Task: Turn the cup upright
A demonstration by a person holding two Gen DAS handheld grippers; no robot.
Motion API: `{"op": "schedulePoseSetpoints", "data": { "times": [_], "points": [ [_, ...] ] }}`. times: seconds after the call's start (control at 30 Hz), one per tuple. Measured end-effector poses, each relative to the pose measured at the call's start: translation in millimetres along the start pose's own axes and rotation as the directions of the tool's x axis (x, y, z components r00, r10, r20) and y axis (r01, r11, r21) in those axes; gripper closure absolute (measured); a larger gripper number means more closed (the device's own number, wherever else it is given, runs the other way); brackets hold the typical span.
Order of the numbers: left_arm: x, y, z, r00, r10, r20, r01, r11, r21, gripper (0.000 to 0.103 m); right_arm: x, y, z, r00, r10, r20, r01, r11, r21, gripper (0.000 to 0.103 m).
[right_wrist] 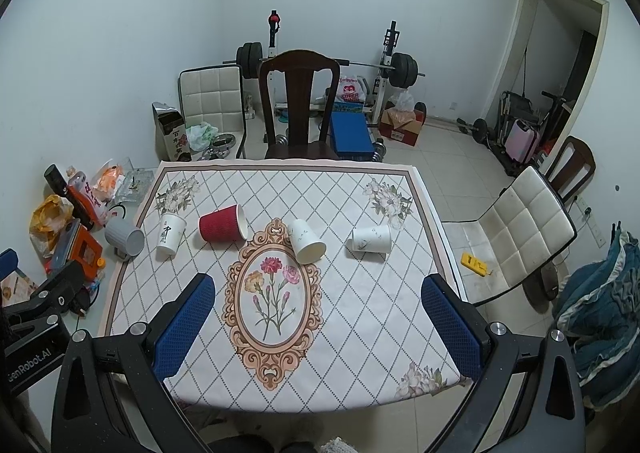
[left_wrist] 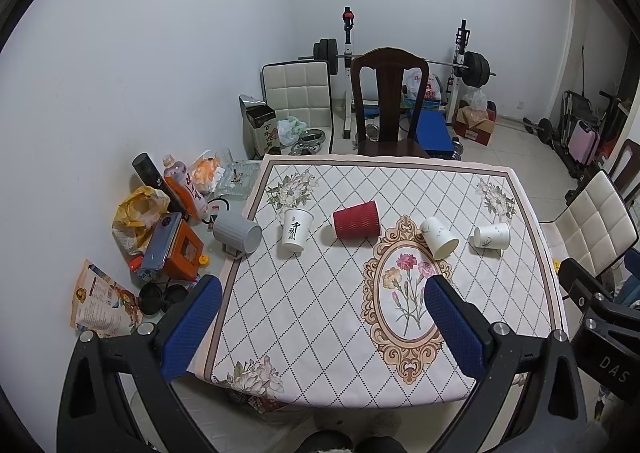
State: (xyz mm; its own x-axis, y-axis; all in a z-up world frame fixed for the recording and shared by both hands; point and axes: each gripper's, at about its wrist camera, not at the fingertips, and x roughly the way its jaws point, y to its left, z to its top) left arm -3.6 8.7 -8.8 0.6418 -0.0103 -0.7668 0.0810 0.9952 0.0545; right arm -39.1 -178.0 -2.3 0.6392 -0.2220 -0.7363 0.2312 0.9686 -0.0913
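Nothing of the flipping appears done yet. Five cups lie in a loose row across the far half of the table [right_wrist: 132, 333], none of them standing mouth-up: a grey mug [left_wrist: 237, 233] on its side at the cloth's left edge, a white cup with black characters [left_wrist: 296, 229] that seems to rest tilted or mouth-down, a red ribbed cup [left_wrist: 356, 220] on its side, a white cup [left_wrist: 439, 237] tipped with its mouth toward the camera, and another white cup [left_wrist: 492, 235] on its side at the right end. The left gripper [left_wrist: 322, 327] hovers above the near edge of the table, its blue-padded jaws spread wide with nothing between them. The right gripper [right_wrist: 318, 327] hangs likewise over the near edge, jaws equally wide and empty. Both are well apart from the cups. Judging from this, the whole job remains: approaching a cup, closing on it, and turning it onto its base.
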Motion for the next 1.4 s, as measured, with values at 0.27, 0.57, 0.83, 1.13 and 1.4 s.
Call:
{"op": "schedulePoseSetpoints", "data": {
  "times": [0.27, 0.57, 0.83, 1.13, 1.4],
  "points": [
    [0, 1, -3, 1.0, -0.001, 0.002, 0.001, 1.0, 0.006, 0.0, 4, -1, -7, 1.0, -0.002, -0.002, 0.002, 1.0, 0.001, 0.0],
    [0, 0, -3, 1.0, 0.001, 0.003, -0.001, 1.0, 0.006, 0.0, 3, -2, -7, 1.0, 0.001, -0.003, -0.001, 1.0, 0.002, 0.0],
    [0, 0, -2, 1.0, -0.001, 0.004, 0.001, 1.0, 0.007, 0.0, 1, -2, -12, 1.0, 0.001, 0.0, -0.001, 1.0, 0.004, 0.0],
    [-2, -1, -1, 1.0, -0.001, 0.001, 0.001, 1.0, 0.009, 0.0, 0, -4, -11, 1.0, 0.001, -0.001, -0.001, 1.0, 0.004, 0.0],
    [2, -2, 2, 1.0, -0.007, -0.006, 0.007, 1.0, 0.026, 0.0, -4, -1, 0, 1.0, 0.003, -0.011, -0.003, 1.0, 0.026, 0.0]
  ]
}}
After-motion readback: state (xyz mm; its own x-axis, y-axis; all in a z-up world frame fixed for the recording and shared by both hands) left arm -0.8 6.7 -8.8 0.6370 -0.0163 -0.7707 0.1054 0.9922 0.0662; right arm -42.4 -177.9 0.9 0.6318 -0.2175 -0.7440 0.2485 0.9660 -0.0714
